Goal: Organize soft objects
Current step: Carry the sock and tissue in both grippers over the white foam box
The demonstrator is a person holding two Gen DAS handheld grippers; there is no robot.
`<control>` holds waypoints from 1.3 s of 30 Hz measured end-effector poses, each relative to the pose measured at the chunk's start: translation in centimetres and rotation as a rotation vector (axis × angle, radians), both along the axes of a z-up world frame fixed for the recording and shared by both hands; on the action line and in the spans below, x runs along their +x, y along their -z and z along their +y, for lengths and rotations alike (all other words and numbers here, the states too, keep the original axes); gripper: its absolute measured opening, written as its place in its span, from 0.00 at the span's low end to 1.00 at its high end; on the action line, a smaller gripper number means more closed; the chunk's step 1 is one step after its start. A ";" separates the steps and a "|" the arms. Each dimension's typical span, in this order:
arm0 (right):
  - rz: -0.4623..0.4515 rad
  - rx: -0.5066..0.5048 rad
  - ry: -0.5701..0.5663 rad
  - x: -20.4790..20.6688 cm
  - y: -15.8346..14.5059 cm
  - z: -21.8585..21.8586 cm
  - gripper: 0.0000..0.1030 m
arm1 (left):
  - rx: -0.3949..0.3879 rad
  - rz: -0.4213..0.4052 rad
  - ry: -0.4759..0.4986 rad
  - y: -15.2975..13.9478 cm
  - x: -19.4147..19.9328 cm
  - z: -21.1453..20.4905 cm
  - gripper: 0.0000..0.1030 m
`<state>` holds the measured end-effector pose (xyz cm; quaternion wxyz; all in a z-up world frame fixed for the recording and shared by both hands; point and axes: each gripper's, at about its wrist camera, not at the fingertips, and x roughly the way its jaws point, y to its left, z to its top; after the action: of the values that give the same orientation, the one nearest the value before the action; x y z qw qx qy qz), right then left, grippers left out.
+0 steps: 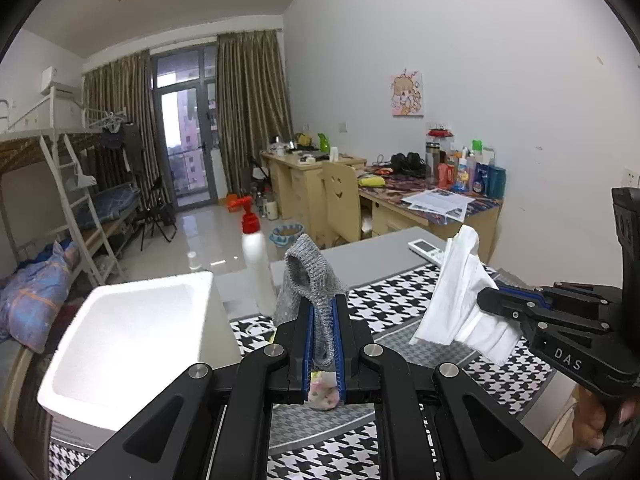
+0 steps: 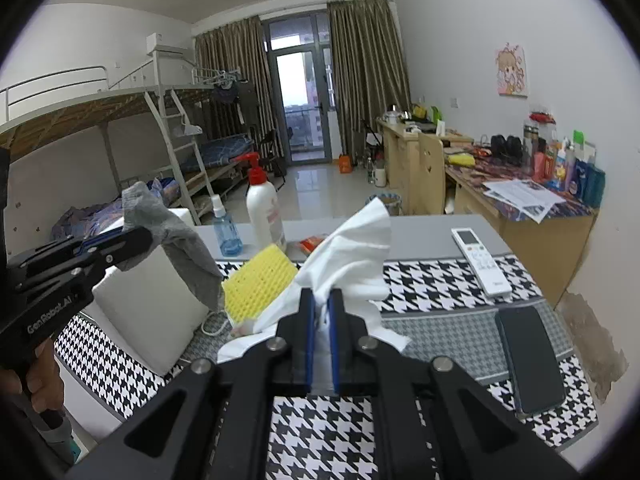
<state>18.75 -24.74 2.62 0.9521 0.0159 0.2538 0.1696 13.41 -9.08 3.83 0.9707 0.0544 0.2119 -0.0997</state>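
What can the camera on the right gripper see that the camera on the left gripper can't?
Only the right wrist view shows the yellow sponge, the little blue spray bottle and the dark phone on the checked cloth.

Only the left wrist view looks down into the white foam box.

Both show the left gripper shut on the grey sock, the right gripper shut on the white cloth, the white bottle with a red pump and the white remote.
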 end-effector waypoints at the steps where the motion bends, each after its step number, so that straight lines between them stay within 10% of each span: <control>1: -0.004 0.001 -0.002 -0.1 -0.1 0.1 0.09 | 0.001 -0.005 -0.001 -0.2 -0.1 0.1 0.09; 39: -0.107 0.024 -0.134 -0.1 -4.0 7.1 0.09 | -0.024 -0.160 -0.199 -4.9 -0.7 7.6 0.09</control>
<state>18.61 -17.60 6.63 0.9506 0.0009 0.2008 0.2366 12.71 -1.50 8.72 0.9901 0.0291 0.1370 -0.0008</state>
